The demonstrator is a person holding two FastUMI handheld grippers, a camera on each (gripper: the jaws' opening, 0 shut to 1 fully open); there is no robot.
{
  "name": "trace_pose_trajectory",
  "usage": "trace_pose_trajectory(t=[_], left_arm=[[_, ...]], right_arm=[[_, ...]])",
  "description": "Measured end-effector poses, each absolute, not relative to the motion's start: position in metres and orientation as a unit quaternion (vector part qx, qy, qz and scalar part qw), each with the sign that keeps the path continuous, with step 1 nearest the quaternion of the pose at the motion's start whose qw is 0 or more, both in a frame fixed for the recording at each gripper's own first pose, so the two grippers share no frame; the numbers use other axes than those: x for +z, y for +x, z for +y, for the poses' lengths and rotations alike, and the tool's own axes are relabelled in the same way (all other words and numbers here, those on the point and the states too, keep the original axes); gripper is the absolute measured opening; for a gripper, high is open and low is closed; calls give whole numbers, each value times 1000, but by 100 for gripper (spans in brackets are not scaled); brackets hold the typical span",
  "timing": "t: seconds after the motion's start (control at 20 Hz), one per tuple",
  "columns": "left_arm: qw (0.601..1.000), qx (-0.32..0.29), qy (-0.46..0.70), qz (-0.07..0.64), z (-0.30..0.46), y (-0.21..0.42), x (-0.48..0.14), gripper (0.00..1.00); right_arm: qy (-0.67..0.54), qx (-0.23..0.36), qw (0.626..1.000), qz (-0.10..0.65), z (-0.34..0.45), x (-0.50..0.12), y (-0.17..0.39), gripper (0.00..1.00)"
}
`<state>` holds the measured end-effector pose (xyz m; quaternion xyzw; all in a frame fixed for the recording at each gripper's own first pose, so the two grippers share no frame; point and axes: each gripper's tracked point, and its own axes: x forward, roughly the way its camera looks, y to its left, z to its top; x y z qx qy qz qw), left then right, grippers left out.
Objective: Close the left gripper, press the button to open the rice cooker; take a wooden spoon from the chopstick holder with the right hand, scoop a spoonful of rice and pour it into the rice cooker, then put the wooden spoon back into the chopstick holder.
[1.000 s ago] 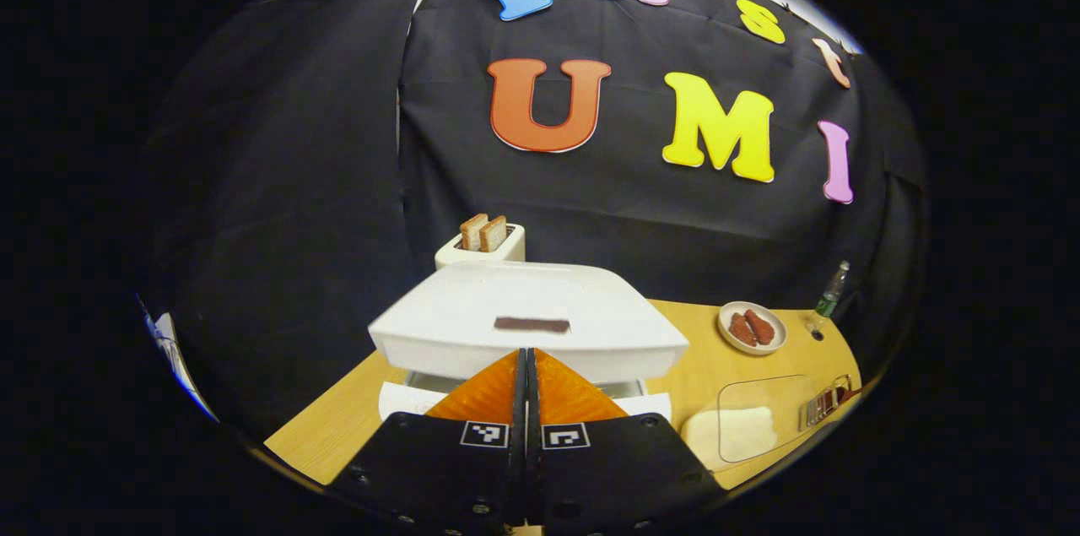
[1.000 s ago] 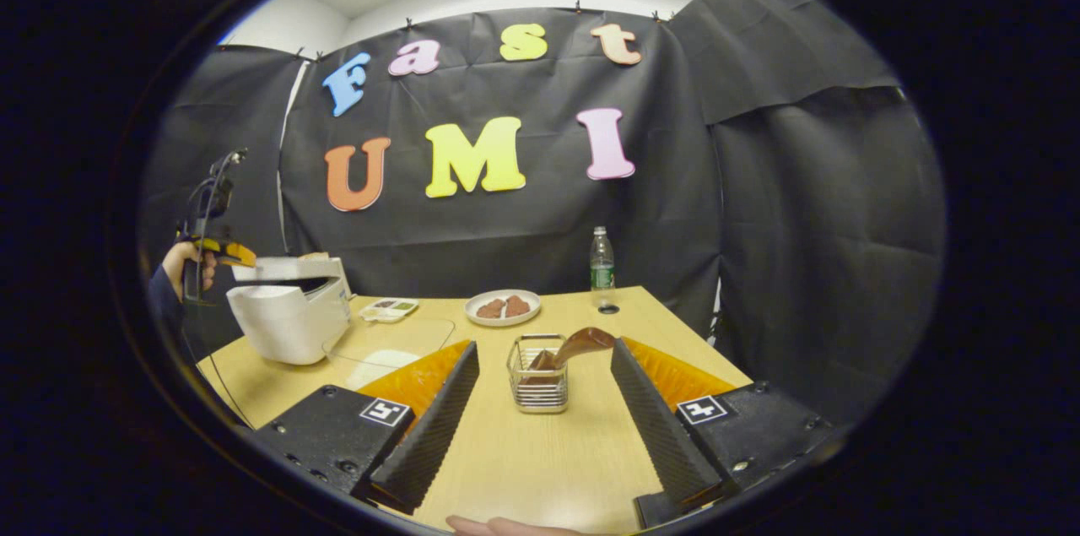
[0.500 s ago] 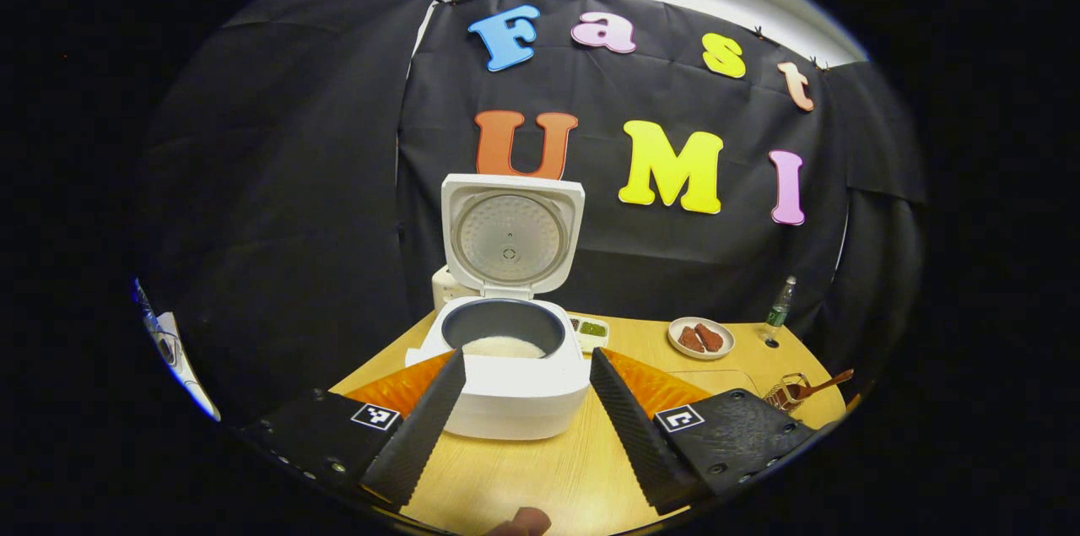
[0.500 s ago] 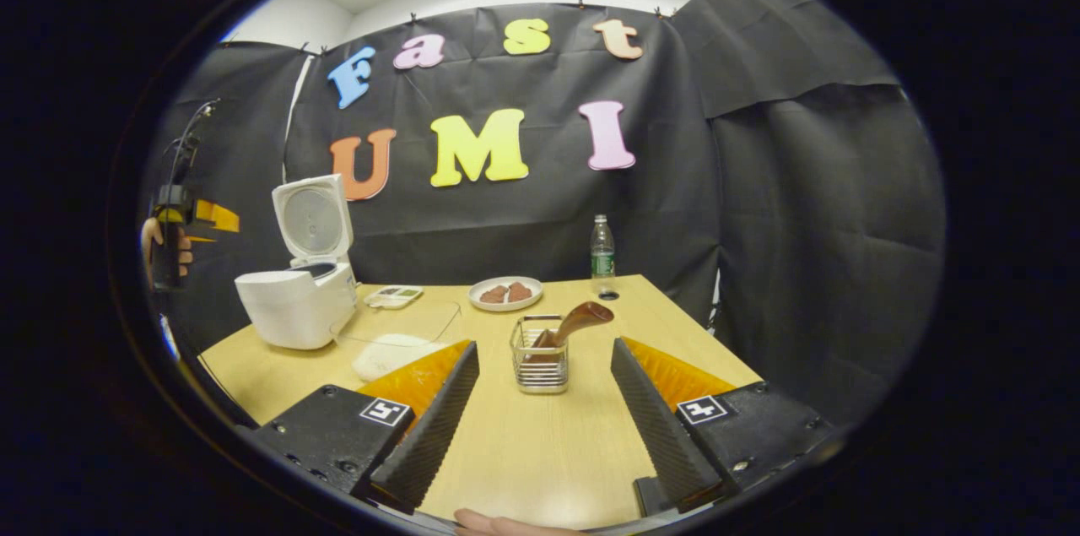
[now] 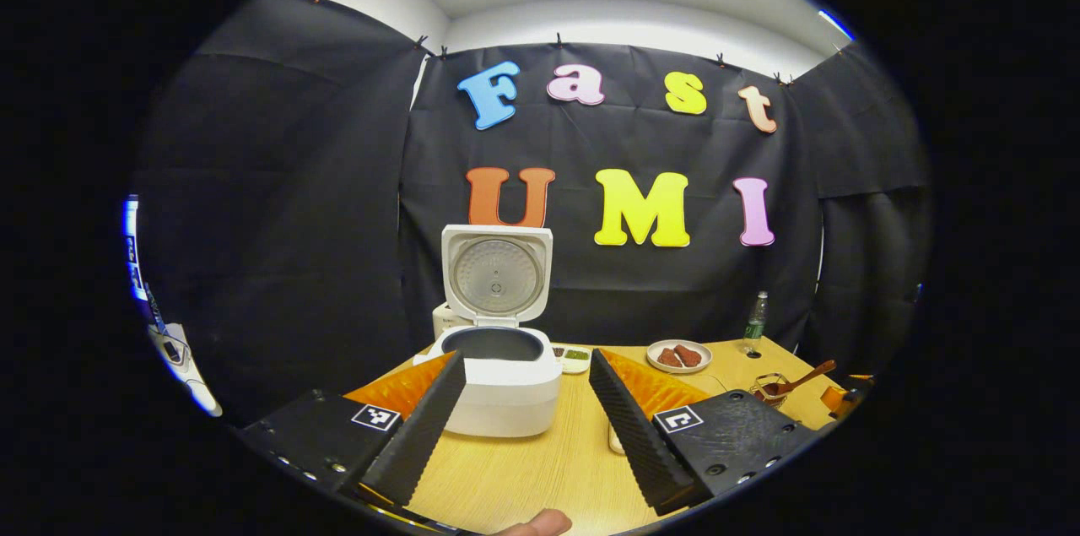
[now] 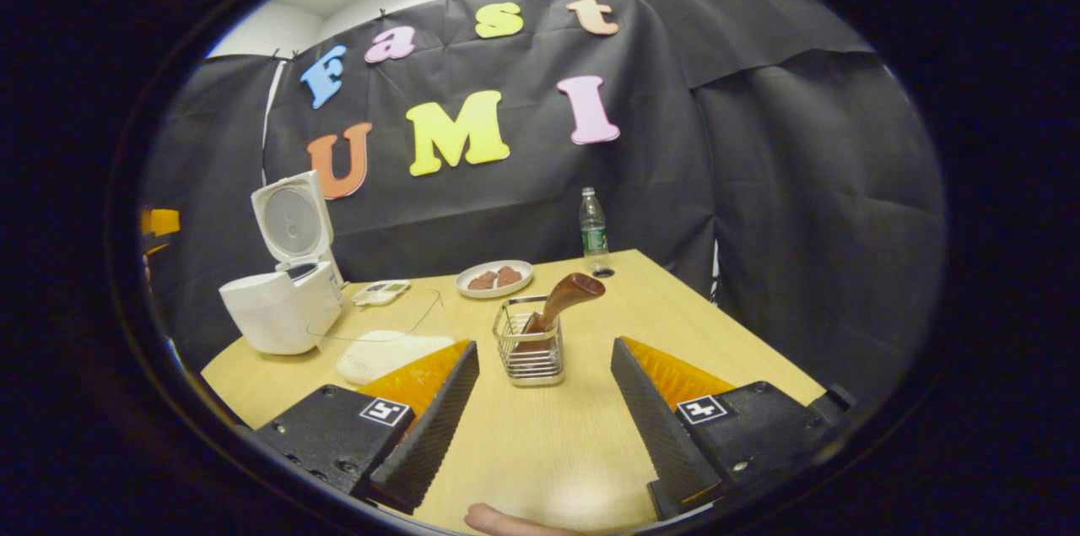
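The white rice cooker [image 5: 499,388] stands on the wooden table with its lid [image 5: 496,273] swung upright and its dark inner pot showing. My left gripper [image 5: 525,367] is open, held back from the cooker with nothing between its fingers. In the right gripper view the cooker [image 6: 278,308] sits at the far left. A wire chopstick holder [image 6: 529,348] stands just ahead of my open right gripper [image 6: 544,354], with a brown wooden spoon [image 6: 564,298] leaning out of it to the right. A clear glass container of white rice [image 6: 381,344] lies between cooker and holder.
A plate of brown food [image 6: 494,278] and a water bottle [image 6: 593,231] stand at the table's far side. A small dish tray [image 6: 380,292] sits beside the cooker. A toaster [image 5: 445,319] peeks out behind the cooker. The table's right edge [image 6: 742,342] is near my right gripper.
The cooker lid sprang up from shut to fully upright. My left gripper opened and drew back from the cooker. My right gripper moved closer to the chopstick holder.
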<state>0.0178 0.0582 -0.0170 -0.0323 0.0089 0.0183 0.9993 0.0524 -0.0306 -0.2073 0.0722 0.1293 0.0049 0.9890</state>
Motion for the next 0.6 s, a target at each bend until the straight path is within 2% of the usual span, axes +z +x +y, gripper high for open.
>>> trace_pose_trajectory(t=[0.2, 0.35, 0.5, 0.6], left_arm=[[999, 7, -35, 11, 45, -4, -33, 94], [997, -35, -62, 23, 27, -21, -50, 94], [997, -32, -58, 32, 40, -28, -65, 94], [997, -28, -54, 41, 44, -29, -69, 94]], right_arm=[[62, -8, 991, 120, -37, -214, 91, 100], [93, -32, 989, 107, -42, -214, 124, 99], [94, -82, 988, 94, -55, -222, 156, 97], [113, -103, 984, 88, -55, -228, 166, 82]])
